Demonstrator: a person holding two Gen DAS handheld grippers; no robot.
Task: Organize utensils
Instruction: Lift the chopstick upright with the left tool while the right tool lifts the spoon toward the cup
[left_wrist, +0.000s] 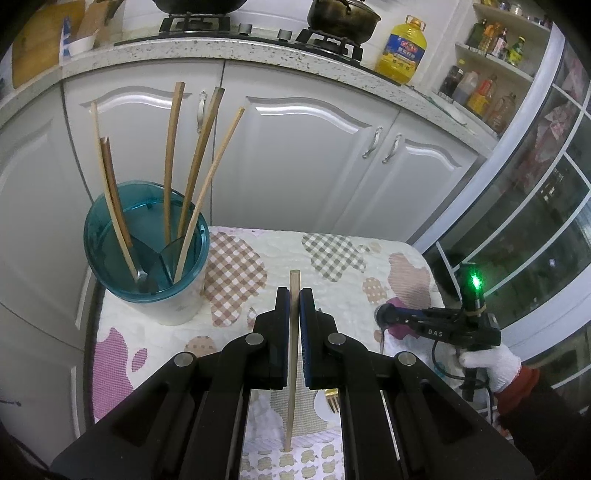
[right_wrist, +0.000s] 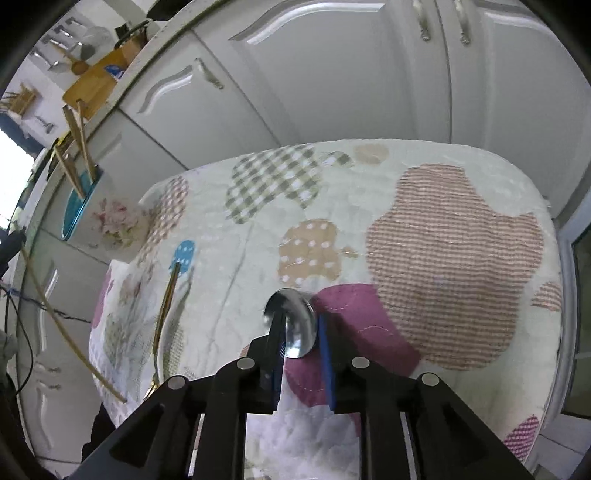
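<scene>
My left gripper (left_wrist: 294, 295) is shut on a single wooden chopstick (left_wrist: 293, 354), held upright over the quilted table. To its upper left stands the teal utensil holder (left_wrist: 147, 254) with several chopsticks (left_wrist: 170, 162) leaning in it; the holder also shows in the right wrist view (right_wrist: 79, 206). My right gripper (right_wrist: 298, 325) has its jaws around the bowl of a silver spoon (right_wrist: 295, 325) that lies on the cloth; the jaws stand slightly apart. A gold fork (right_wrist: 166, 310) lies to the spoon's left, and its tines show in the left wrist view (left_wrist: 332, 400).
The table is covered by a patchwork quilt (right_wrist: 443, 258). White kitchen cabinets (left_wrist: 314, 155) stand behind it under a counter with a stove and a yellow oil bottle (left_wrist: 402, 48). A glass door (left_wrist: 535, 221) is at the right. The held chopstick shows in the right view (right_wrist: 66, 332).
</scene>
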